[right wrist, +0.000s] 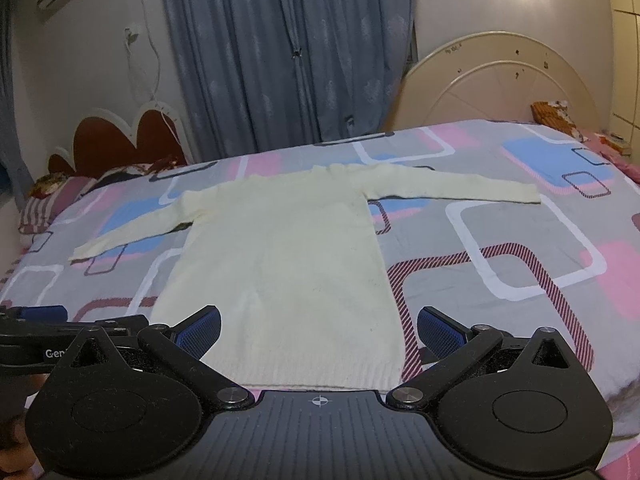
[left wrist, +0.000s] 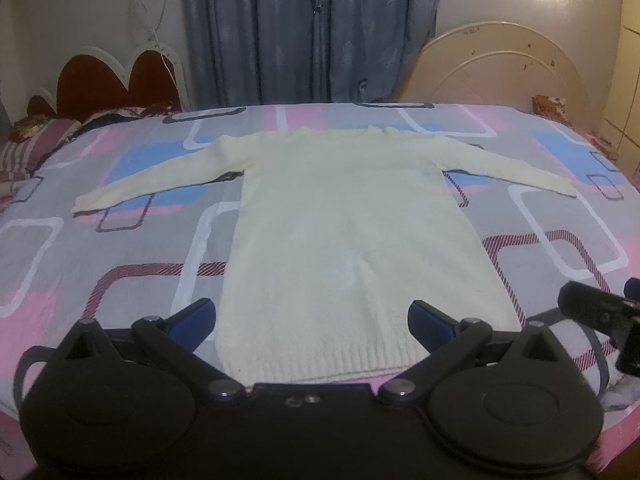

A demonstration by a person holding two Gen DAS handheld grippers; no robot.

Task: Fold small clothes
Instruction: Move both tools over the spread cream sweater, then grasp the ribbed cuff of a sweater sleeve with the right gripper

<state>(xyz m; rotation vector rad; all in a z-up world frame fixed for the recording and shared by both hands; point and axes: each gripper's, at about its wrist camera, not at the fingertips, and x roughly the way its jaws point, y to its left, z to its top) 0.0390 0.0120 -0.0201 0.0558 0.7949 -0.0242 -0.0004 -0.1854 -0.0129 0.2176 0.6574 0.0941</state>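
A cream knitted long-sleeved sweater (left wrist: 340,220) lies flat on the bed, neck at the far side, hem towards me, both sleeves spread out to the sides. It also shows in the right wrist view (right wrist: 288,248). My left gripper (left wrist: 312,316) is open and empty, hovering over the hem near the bed's front edge. My right gripper (right wrist: 318,326) is open and empty, over the hem's right part. The right gripper shows at the right edge of the left wrist view (left wrist: 600,312); the left gripper shows at the left edge of the right wrist view (right wrist: 44,314).
The bed has a grey sheet (left wrist: 120,248) with pink, blue and white rectangles. Pillows (left wrist: 36,140) and a red headboard (left wrist: 116,80) are at far left. Blue curtains (left wrist: 308,32) hang behind. A cream round board (right wrist: 492,84) leans at back right.
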